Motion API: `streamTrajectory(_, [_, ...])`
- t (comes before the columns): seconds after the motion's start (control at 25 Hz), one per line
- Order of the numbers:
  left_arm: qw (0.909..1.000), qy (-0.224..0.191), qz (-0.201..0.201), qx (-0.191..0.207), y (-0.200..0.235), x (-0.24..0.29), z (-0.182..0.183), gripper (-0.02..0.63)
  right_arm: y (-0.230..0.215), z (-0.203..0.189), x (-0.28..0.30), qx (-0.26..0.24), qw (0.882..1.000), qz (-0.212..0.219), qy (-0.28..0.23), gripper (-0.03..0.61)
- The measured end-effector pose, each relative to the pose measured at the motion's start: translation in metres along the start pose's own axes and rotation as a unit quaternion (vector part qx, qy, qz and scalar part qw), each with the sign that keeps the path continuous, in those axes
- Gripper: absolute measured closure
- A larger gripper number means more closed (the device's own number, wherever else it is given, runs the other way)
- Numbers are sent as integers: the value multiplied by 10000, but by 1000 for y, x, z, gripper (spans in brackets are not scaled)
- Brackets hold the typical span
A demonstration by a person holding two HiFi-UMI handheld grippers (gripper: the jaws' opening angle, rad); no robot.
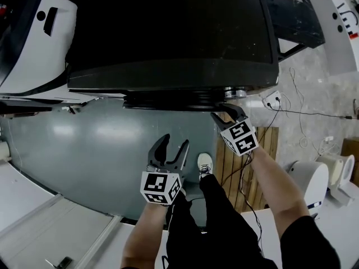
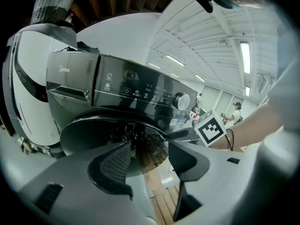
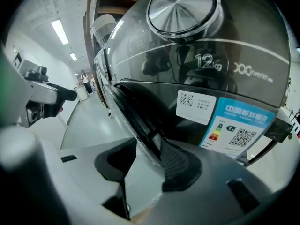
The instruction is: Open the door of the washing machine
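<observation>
Right tool (image 3: 146, 150) clamped on door (image 3: 134, 112) rim at front of washing machine (image 1: 174, 32), grip clear only in right gripper view, left tool (image 2: 149, 154) wide open, empty, facing door glass, inside unclear

The person wears black trousers (image 1: 220, 224), a black short sleeve (image 1: 309, 243) and a white shoe (image 1: 205, 163) with dark laces. The left gripper (image 1: 174, 141) and right gripper (image 1: 225, 113) have dark jaws and black-and-white marker cubes (image 1: 161, 188); a thin black cable (image 1: 245, 175) runs beside the right forearm
</observation>
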State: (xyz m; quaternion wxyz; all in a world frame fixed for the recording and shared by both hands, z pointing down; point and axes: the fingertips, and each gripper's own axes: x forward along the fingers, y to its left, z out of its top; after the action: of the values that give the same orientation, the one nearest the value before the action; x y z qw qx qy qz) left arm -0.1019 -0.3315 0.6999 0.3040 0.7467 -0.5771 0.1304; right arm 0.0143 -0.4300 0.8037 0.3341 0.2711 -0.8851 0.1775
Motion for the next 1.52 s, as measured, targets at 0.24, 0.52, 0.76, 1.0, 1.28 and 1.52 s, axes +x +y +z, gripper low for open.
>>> streamTrajectory(0.24, [9999, 45, 61, -145, -5, 6, -4, 353, -1, 1, -1, 62, 9999, 45, -115, 407])
streamTrajectory(0.52, [9998, 84, 93, -151, -14, 10, -9, 352, 7, -5, -5, 158, 9997, 171, -22, 408])
streamTrajectory(0.76, [9995, 183, 18, -269, -21, 14, -23, 348, 33, -21, -17, 201, 9991, 379, 5, 422])
streamTrajectory(1.0, [9988, 300, 3, -391, -21, 17, -44, 331, 60, -36, -25, 423, 9976, 541, -78, 425])
streamTrajectory(1.28, [9976, 379, -67, -583, -30, -3, -61, 328, 108, -53, -40, 371, 9961, 791, -81, 431])
streamTrajectory(1.52, [9966, 377, 15, -732, -22, -19, -78, 326, 149, -57, -55, 320, 9930, 1119, -223, 417])
